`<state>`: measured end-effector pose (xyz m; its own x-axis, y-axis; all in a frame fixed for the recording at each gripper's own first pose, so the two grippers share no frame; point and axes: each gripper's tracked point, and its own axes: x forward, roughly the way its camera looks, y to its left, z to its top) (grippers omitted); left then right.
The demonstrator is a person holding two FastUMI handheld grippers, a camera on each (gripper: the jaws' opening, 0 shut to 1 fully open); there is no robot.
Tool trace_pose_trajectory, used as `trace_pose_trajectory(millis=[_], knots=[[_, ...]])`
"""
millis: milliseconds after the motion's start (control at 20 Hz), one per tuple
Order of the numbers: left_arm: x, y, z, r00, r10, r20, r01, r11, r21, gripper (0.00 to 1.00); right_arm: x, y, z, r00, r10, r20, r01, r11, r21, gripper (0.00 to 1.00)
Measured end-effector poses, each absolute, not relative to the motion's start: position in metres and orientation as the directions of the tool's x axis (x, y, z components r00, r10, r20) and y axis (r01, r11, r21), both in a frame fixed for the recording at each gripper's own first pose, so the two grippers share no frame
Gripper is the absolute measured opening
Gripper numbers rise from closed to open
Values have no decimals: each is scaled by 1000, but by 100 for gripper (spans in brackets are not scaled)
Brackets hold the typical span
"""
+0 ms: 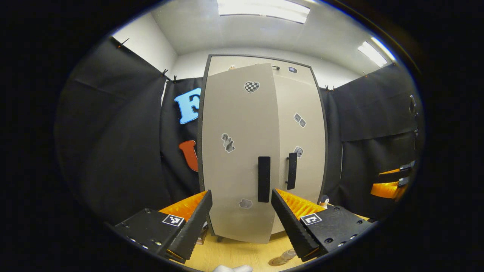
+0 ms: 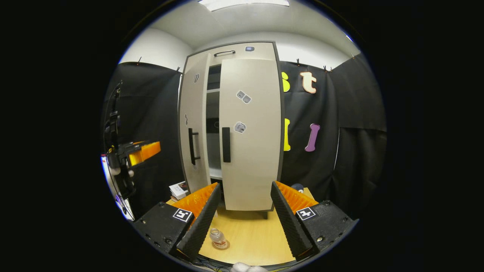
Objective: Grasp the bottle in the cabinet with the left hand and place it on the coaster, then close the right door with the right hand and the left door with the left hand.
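Jaws wide and empty on our left gripper [image 1: 241, 223], as on the right gripper [image 2: 242, 217], the bottle [image 2: 217, 238] standing on its coaster [image 2: 221, 245] on the table [image 2: 249, 234] below; left door [image 1: 236, 151], tall and ajar, straight ahead.

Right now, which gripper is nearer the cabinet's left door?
Left. The left gripper faces the ajar left door close up, open, level with its handle. The right gripper sits farther back, opposite the right door.
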<state>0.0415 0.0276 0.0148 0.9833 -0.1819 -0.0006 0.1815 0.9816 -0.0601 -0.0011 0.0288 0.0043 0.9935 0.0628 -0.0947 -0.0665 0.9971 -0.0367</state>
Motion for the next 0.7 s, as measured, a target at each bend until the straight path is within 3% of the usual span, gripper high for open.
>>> trace_pose_trajectory(millis=[450,700], knots=[[-13,60,-15,997,-61,-41,60,998,-32,97,-7,28,1,999,-6,-49,3,998,-60,82],[-22,54,-22,996,-66,-54,64,997,-42,96,-14,29,-13,997,-29,-75,25,999,-46,82]])
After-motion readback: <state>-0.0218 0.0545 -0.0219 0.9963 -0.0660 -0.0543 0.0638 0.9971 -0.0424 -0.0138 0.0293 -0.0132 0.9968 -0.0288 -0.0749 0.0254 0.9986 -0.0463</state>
